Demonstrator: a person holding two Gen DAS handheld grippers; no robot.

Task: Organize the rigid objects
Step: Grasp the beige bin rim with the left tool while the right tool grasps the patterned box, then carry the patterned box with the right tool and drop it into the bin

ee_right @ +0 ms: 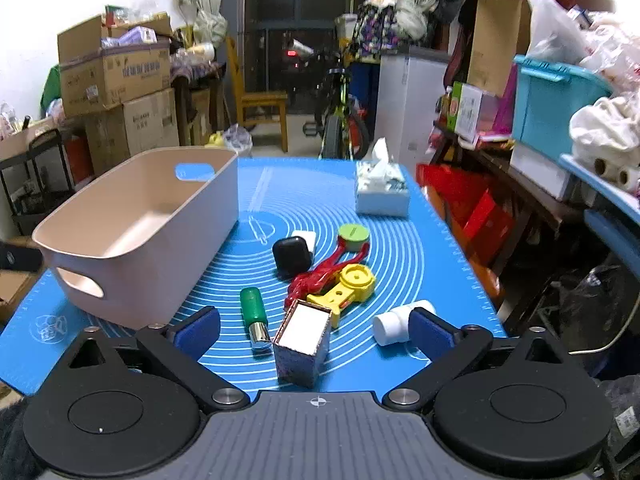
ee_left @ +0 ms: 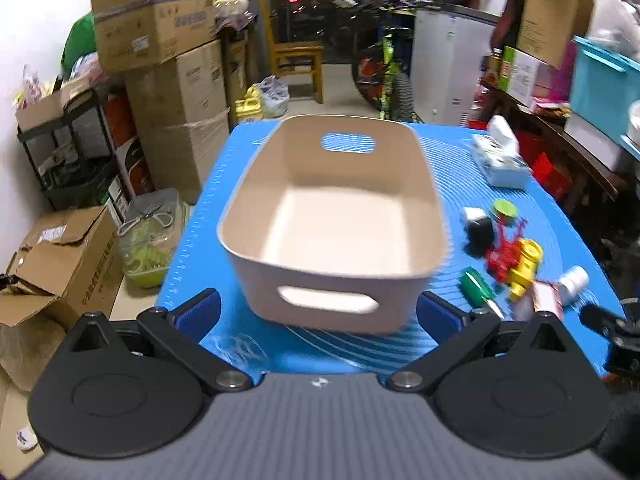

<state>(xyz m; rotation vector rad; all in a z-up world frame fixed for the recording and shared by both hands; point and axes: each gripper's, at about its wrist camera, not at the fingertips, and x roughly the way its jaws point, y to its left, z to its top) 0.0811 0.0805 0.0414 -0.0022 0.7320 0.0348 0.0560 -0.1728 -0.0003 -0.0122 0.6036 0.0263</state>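
Note:
A beige plastic bin (ee_left: 336, 216) (ee_right: 140, 232) with cut-out handles stands empty on the blue mat (ee_left: 460, 184) (ee_right: 400, 248). My left gripper (ee_left: 318, 314) is open, its blue pads flanking the bin's near wall. To the bin's right lie a small open box (ee_right: 302, 342), a green-handled tool (ee_right: 254, 312), a black case (ee_right: 292, 257), a white block (ee_right: 305, 237), a green disc (ee_right: 353, 235), a red plastic piece (ee_right: 320, 276), a yellow toy (ee_right: 348, 284) and a white bottle (ee_right: 394, 324). My right gripper (ee_right: 316, 330) is open, the small box between its pads.
A tissue box (ee_right: 382, 192) (ee_left: 500, 160) sits at the mat's far right. Cardboard boxes (ee_left: 160, 80) are stacked left of the table, a wooden chair (ee_right: 264, 108) and a bicycle (ee_right: 340, 120) stand beyond it, and cluttered shelves (ee_right: 540, 140) run along the right.

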